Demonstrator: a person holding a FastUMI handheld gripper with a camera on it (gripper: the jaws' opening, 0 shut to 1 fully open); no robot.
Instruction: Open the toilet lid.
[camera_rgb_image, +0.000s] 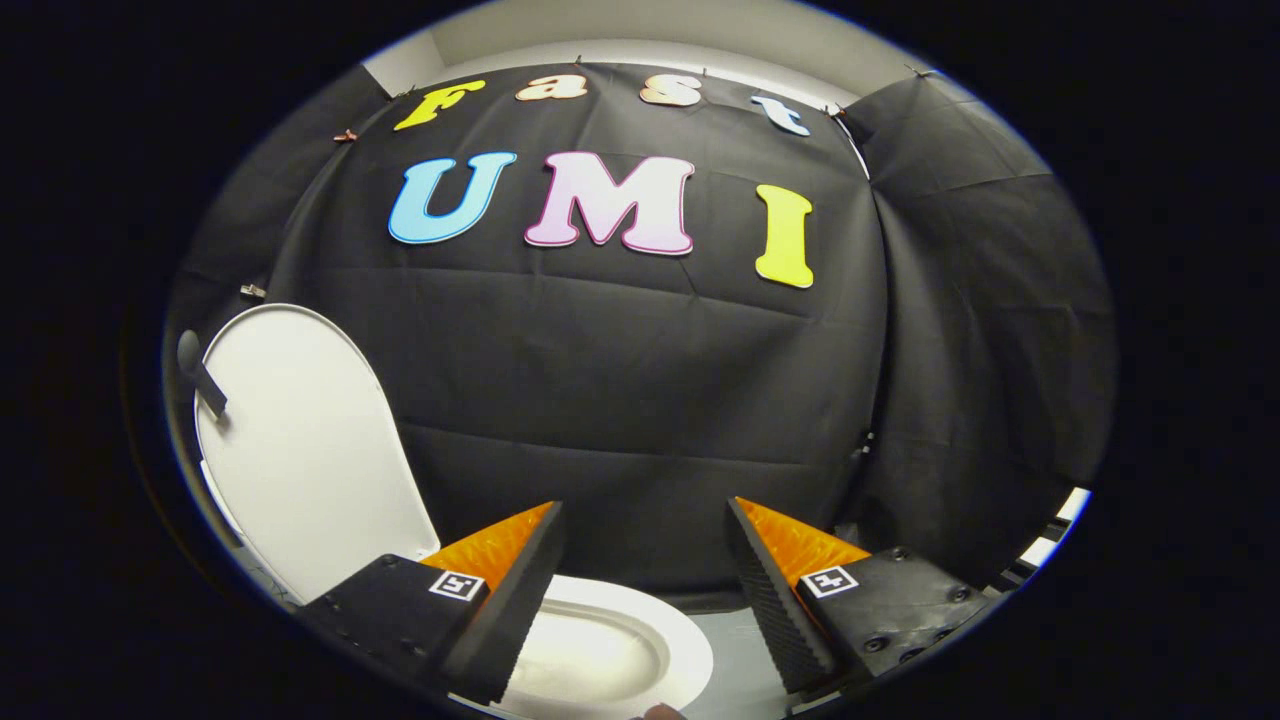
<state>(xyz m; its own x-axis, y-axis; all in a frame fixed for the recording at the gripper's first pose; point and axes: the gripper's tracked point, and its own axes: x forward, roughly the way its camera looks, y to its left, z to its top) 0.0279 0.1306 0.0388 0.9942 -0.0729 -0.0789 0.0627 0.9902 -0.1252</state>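
Tool (645, 520) agape, toilet lid (300, 440) upright

The gripper (645, 520) has two wedge-shaped fingers (770, 590) that taper to points and stand apart with nothing between them. Their facing surfaces are ribbed with fine ridges, plainest on the right one. Each finger sits in a dark, blocky mount (900, 600) with round screw heads sunk into its top. A small square black-and-white marker (829, 580) is stuck on each mount near the finger's base.
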